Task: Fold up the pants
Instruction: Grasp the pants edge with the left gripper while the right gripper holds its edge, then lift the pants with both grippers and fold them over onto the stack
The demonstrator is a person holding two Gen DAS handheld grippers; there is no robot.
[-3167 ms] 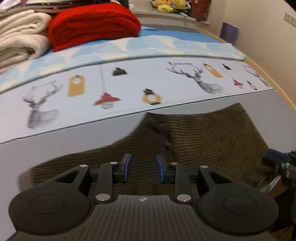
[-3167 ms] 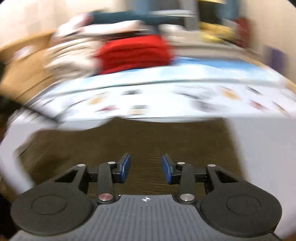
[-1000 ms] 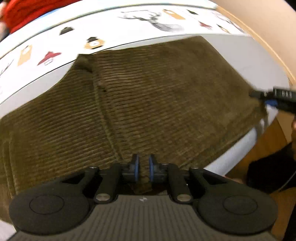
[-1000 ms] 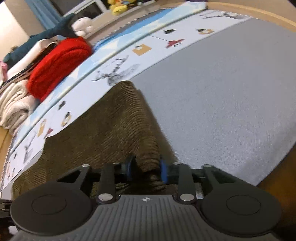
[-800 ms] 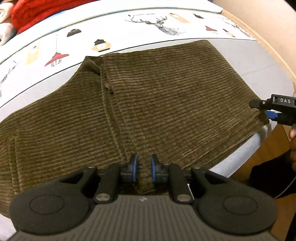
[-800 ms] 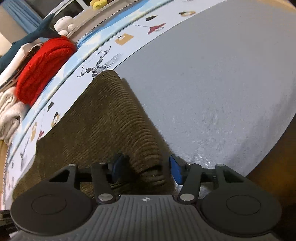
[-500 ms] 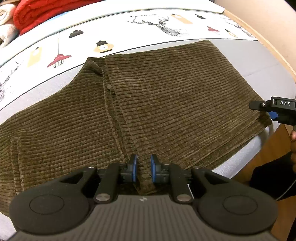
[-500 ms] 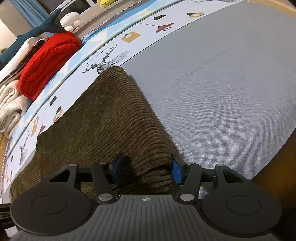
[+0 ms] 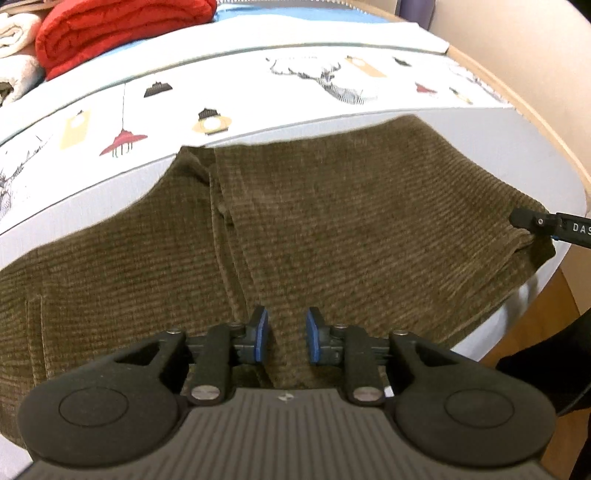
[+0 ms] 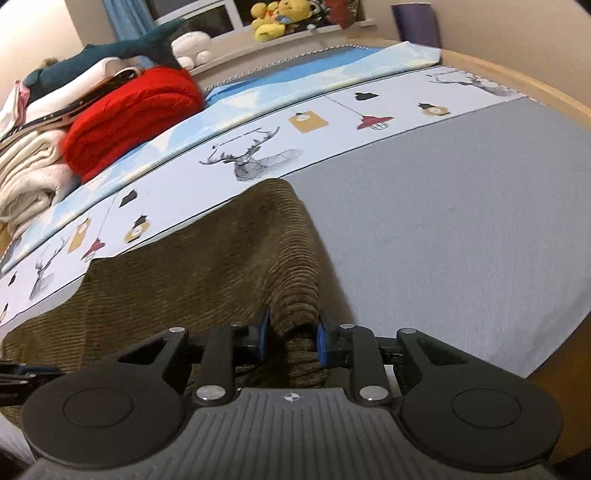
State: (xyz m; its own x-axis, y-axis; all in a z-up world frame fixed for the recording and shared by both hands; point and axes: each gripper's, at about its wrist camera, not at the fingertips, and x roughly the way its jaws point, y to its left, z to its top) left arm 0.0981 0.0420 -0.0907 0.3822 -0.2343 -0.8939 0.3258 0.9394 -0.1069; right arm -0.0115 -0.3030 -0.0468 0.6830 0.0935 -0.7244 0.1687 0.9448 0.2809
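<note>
Olive-brown corduroy pants (image 9: 332, 229) lie spread on the grey bed sheet (image 10: 461, 221), reaching the near edge. My left gripper (image 9: 287, 339) hovers over the near edge of the pants with its jaws apart and nothing pinched between them. My right gripper (image 10: 290, 338) has the right corner of the pants (image 10: 291, 291) bunched between its blue pads (image 10: 322, 343) and lifts that corner slightly. The right gripper's tip also shows in the left wrist view (image 9: 532, 221) at the pants' right corner.
A folded red blanket (image 10: 129, 118) and cream towels (image 10: 26, 173) are stacked at the back left. Plush toys (image 10: 273, 18) sit on a ledge behind. A wooden bed frame (image 9: 535, 133) curves along the right. The floor (image 9: 535, 332) lies beyond the near edge.
My left gripper's jaws have opened and let go of the pants' near edge, and it has drawn back. My right gripper has closed on the right corner and raised it a little.
</note>
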